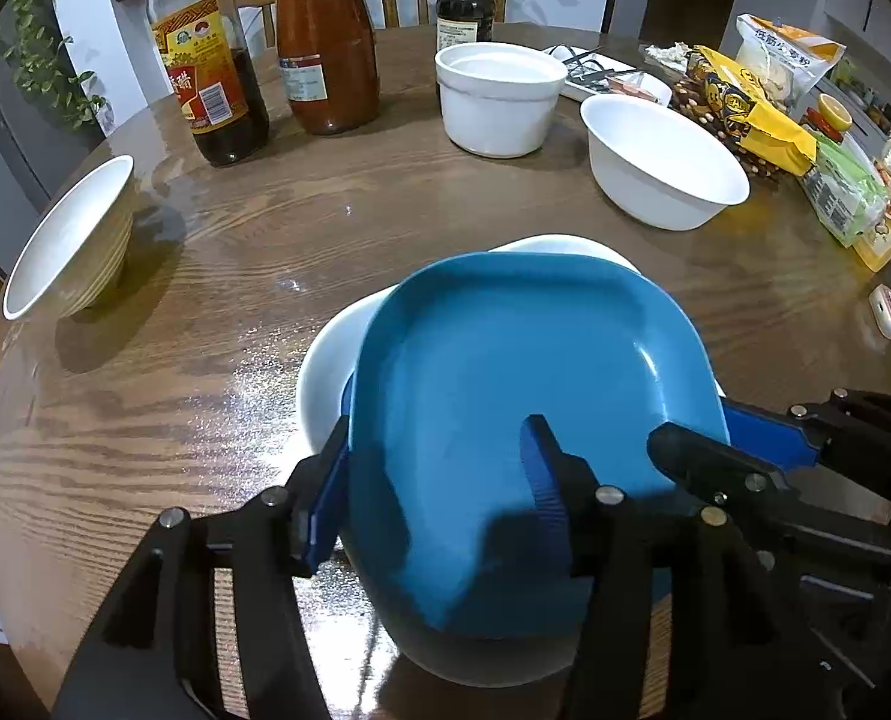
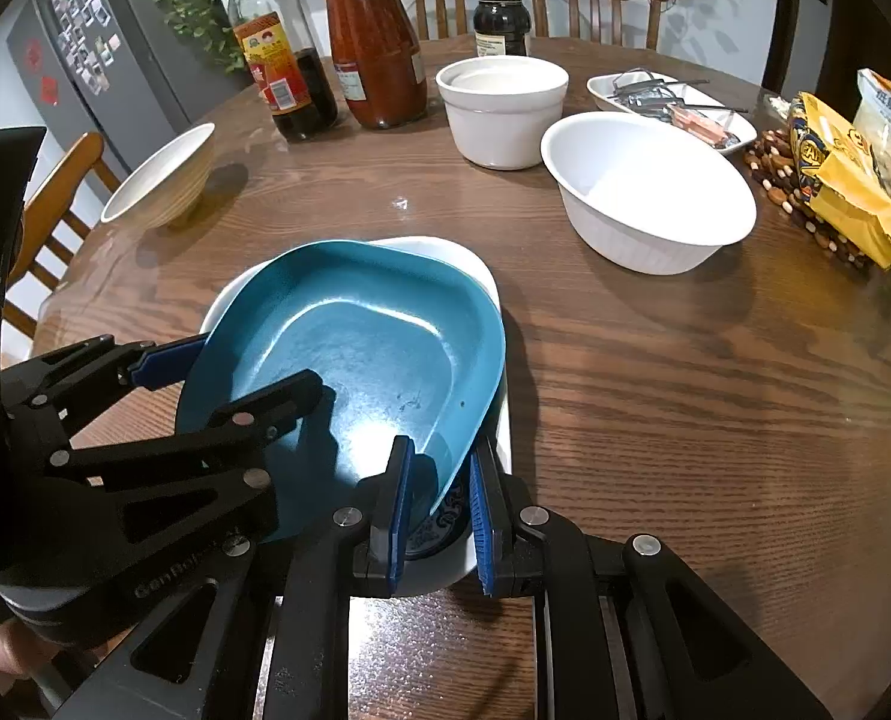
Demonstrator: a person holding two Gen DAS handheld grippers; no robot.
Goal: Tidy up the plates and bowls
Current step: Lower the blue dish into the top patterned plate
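A blue square plate [image 1: 523,396] is seen resting tilted on a white square plate [image 1: 325,372] near the near edge of the round wooden surface [image 1: 205,420]; a blue-patterned dish [image 2: 439,531], partly hidden, is glimpsed under the blue plate's raised corner; the right claw [image 2: 439,516] is pinched on the blue plate's rim, one blue pad on either side of it; the left claw [image 1: 433,492] is spread, its jaws standing on either side of the plate's near-left edge with a visible gap at the inner pad, so the plate is not pressed by it. A wide white bowl [image 2: 649,192] is placed towards the right edge of the surface; a straight-walled white ramekin [image 2: 502,108] is set behind it, nearer the far edge; a beige ribbed bowl [image 2: 163,180] is found at the left edge. A vinegar bottle [image 2: 283,66], a red sauce bottle [image 2: 373,42] and a dark soy bottle [image 2: 500,6] are lined up along the far edge; a yellow snack bag [image 2: 835,174] is seen at the right edge.
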